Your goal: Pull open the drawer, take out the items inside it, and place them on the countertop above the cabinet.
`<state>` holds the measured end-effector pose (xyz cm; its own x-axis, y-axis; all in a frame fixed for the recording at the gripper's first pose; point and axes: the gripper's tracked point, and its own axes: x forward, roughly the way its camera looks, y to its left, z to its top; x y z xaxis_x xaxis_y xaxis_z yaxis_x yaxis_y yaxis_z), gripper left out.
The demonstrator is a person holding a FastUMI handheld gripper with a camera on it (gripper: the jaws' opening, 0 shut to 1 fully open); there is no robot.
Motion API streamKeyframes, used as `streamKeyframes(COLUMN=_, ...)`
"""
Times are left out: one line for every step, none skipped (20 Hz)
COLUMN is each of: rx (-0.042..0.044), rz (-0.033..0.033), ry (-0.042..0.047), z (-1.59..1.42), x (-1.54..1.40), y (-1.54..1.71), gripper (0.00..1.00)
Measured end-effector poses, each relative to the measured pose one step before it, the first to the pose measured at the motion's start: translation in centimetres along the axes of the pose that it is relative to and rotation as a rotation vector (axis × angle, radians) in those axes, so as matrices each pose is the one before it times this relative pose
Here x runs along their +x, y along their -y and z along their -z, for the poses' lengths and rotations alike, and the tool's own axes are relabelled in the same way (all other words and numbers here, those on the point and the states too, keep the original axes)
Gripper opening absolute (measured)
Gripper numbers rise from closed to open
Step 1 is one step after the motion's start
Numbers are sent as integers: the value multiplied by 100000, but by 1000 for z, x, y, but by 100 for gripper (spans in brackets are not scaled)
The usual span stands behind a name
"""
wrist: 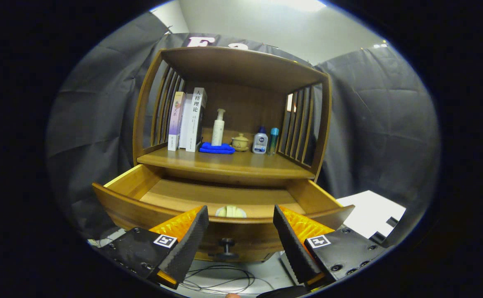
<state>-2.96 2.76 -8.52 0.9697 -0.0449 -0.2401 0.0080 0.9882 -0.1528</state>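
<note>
The drawer (pixel 175 194) stands pulled out — gripper (pixel 240 231) spread wide, empty, its knob (pixel 227 244) between the fingers, pale thing (pixel 231 212) inside

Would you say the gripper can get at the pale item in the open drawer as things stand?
Probably yes. The drawer is pulled out, the gripper is open and holds nothing, and the pale item lies just behind the drawer front, between the fingers' line. The gripper would have to come over that front and down.
</note>
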Motion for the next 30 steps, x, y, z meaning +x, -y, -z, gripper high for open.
streamKeyframes(rx=-1636, rz=-291, ry=-3142, z=-264, x=760, y=-285, gripper=97)
streamKeyframes(rx=-1155, rz=-1129, ry=-3485, z=-319, x=656, y=-421, gripper=97)
streamKeyframes(rx=-718, rz=-235, ry=-3198, z=-251, x=799, y=-129, gripper=97)
streamKeyframes(rx=-822, rz=694, ry=-3407, z=-312, x=900, y=22, gripper=98)
streamKeyframes(rx=-551, rz=1093, ry=-5078, z=252, x=917, y=155, gripper=97)
streamKeyframes(rx=-368, rz=278, ry=-3655, z=72, x=771, y=-49, gripper=98)
streamKeyframes(rx=-307, rz=368, ry=-2873, z=68, x=751, y=38, gripper=98)
streamKeyframes(rx=385, rz=927, ry=-3888, z=186, x=793, y=197, gripper=98)
streamKeyframes(rx=484, rz=635, ry=-3821, z=370, x=920, y=66, gripper=98)
streamKeyframes(rx=946, rz=-534, ry=-4223, z=512, x=873, y=-16, gripper=98)
streamKeyframes(rx=1662, rz=-534, ry=-4916, z=421, x=928, y=-36, gripper=98)
streamKeyframes(rx=1192, rz=-594, ry=-3346, z=338, x=827, y=-38, gripper=98)
streamKeyframes(rx=1290, rz=-1691, ry=-4216, z=336, x=812, y=-82, gripper=98)
streamKeyframes(rx=901, rz=-1531, ry=-2637, z=233, x=786, y=-204, gripper=98)
streamKeyframes(rx=633, rz=-1936, ry=-2145, z=49, x=562, y=-315, gripper=97)
streamKeyframes(rx=927, rz=-1669, ry=-2134, z=189, x=428, y=-256, gripper=97)
streamKeyframes(rx=848, rz=-1544, ry=-1662, z=132, x=358, y=-176, gripper=95)
streamKeyframes(rx=1085, rz=-460, ry=-1916, z=222, x=266, y=-7, gripper=92)
streamKeyframes(rx=1042, rz=-515, ry=-2550, z=358, x=387, y=7, gripper=88)
streamKeyframes(rx=-302, rz=-640, ry=-2102, z=309, x=376, y=71, gripper=83)
streamKeyframes(rx=-787, rz=419, ry=-1606, z=145, x=278, y=416, gripper=82)
streamKeyframes(rx=-498, rz=446, ry=-1301, z=200, x=207, y=433, gripper=81)
streamKeyframes(rx=738, rz=-228, ry=-861, z=128, x=216, y=186, gripper=77)
streamKeyframes(rx=1455, rz=-1884, ry=-389, z=82, x=333, y=-265, gripper=72)
streamKeyframes(rx=879, rz=318, ry=-1312, z=393, x=408, y=105, gripper=67)
streamKeyframes(rx=266, rz=-1260, ry=-2414, z=557, x=269, y=-228, gripper=62)
streamKeyframes(rx=991, rz=-3027, ry=-137, z=74, x=193, y=-626, gripper=58)
streamKeyframes(rx=-239, rz=-134, ry=892, z=-342, x=146, y=-327, gripper=55)
streamKeyframes(rx=-930, rz=-357, ry=-461, z=337, x=-180, y=-10, gripper=53)
streamKeyframes(rx=-175, rz=-1139, ry=1543, z=-286, x=31, y=-339, gripper=53)
